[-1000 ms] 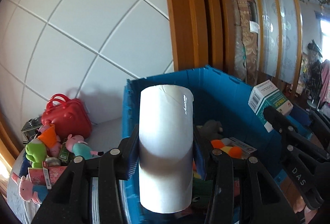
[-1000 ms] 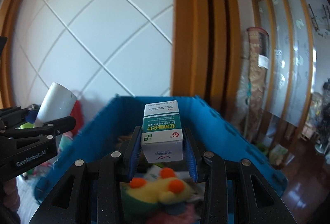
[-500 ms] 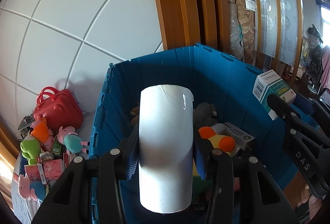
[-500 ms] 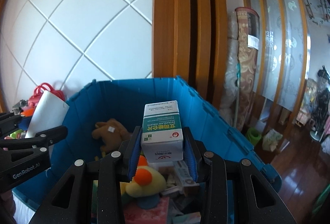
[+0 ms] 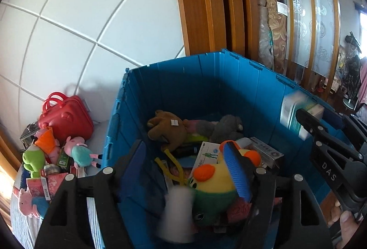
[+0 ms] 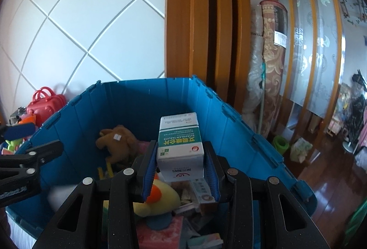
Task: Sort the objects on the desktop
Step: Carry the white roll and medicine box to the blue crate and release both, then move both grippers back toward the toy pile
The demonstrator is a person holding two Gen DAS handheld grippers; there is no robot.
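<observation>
While toys fill blue crate [image 5: 229, 93], white roll [image 5: 176, 214] falling in

Both grippers are showing matte black frames with triangular cutouts and round silver screws: the left gripper [image 5: 185, 171] and right gripper [image 6: 181, 164] are wearing ribbed blue pads [image 6: 149, 171]; white lettering, possibly "DAS", is marking one arm.

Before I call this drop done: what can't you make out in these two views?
- White roll: motion-blurred in the left view, below the opening left tool; its landing spot is unclear.
- Box in the right tool: blurred in the left view; sharp in the right.
- Bin floor: hidden by toys in both.
- Bin's near wall: cut off by the bottom edge.
</observation>
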